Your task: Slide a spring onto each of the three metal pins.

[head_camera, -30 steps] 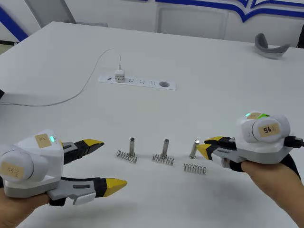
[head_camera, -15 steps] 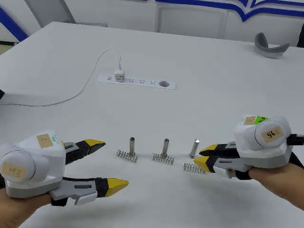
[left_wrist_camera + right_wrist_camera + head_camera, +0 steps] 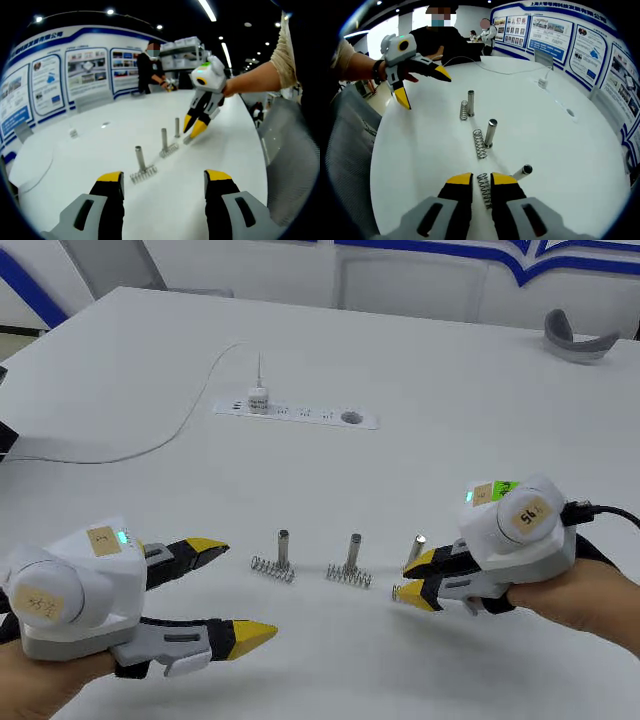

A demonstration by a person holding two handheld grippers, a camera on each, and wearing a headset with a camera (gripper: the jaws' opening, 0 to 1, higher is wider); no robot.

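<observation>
Three upright metal pins stand in a row on the white table: left pin [image 3: 283, 544], middle pin [image 3: 354, 548], right pin [image 3: 418, 544]. A spring lies flat by each: left spring [image 3: 271, 569], middle spring [image 3: 348, 577], right spring [image 3: 484, 189]. My right gripper [image 3: 408, 583] is low on the table, open only narrowly, its fingertips on either side of the right spring, beside the right pin [image 3: 522, 172]. My left gripper [image 3: 240, 588] hovers wide open and holds nothing, left of the left pin [image 3: 140, 157].
A white power strip [image 3: 295, 412] with a plugged charger [image 3: 258, 398] and its cable lies behind the pins. A grey curved object [image 3: 580, 335] sits at the far right. Bare table [image 3: 460, 440] surrounds the pins. A person stands beyond the table [image 3: 150, 67].
My right gripper has moved left and down from beside the right pin until its jaws straddle the right spring. The left gripper has hardly moved.
</observation>
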